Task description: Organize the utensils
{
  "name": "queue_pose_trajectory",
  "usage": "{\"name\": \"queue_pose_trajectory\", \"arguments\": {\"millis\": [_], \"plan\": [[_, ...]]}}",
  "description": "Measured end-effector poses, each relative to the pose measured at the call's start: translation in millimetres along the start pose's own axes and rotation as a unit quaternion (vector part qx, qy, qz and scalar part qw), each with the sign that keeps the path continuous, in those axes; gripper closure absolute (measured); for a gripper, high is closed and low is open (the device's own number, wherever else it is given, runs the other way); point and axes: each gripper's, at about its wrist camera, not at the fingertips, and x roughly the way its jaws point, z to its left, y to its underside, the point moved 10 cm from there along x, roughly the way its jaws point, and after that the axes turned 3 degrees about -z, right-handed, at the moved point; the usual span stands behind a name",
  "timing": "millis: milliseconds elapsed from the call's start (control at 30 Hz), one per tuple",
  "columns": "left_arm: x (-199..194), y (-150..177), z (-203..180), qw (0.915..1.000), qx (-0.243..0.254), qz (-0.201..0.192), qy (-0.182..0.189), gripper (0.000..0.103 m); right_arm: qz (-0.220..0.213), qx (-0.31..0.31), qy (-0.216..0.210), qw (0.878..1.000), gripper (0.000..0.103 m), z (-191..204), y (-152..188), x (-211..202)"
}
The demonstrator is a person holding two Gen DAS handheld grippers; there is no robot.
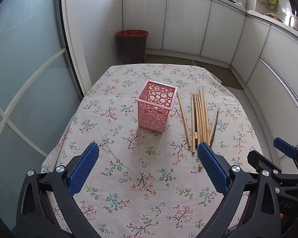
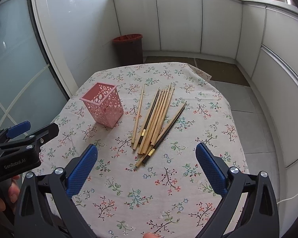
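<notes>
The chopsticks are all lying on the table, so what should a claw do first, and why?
Probably lower the right claw onto the near ends of the chopsticks and pinch one. Both claws are open and hold nothing, the pile lies just ahead of the right one, and the pink basket stands upright, with nothing visible inside.

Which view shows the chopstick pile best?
The right wrist view: the chopsticks lie centred and unblocked between its open jaws. In the left wrist view they sit off right, their near ends hidden behind a blue pad.
</notes>
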Motion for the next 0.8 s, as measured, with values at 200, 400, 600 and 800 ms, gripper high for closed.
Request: {"name": "queue_pose_trajectory", "arguments": {"millis": [200,400,600,800], "plan": [[2.2,0.7,0.0,1.0,-0.001,0.003,-0.001,0.007,-0.001,0.005,-0.005,1.0,0.007,-0.9,-1.5,-1.2],[3.5,1.0,-1.4,1.0,0.002,0.003,-0.002,0.007,-0.001,0.004,-0.005,1.0,0.007,-0.3,-2.1,-0.1],[4.0,1.7,-1.5,1.0,0.003,0.005,-0.002,0.007,0.001,0.002,-0.004,1.0,0.007,-0.2,-1.4,0.9],[4.1,2.1,-0.5,1.0,0.003,0.006,-0.002,0.007,0.003,0.003,-0.003,1.0,0.007,-1.1,-0.6,2.2]]}}
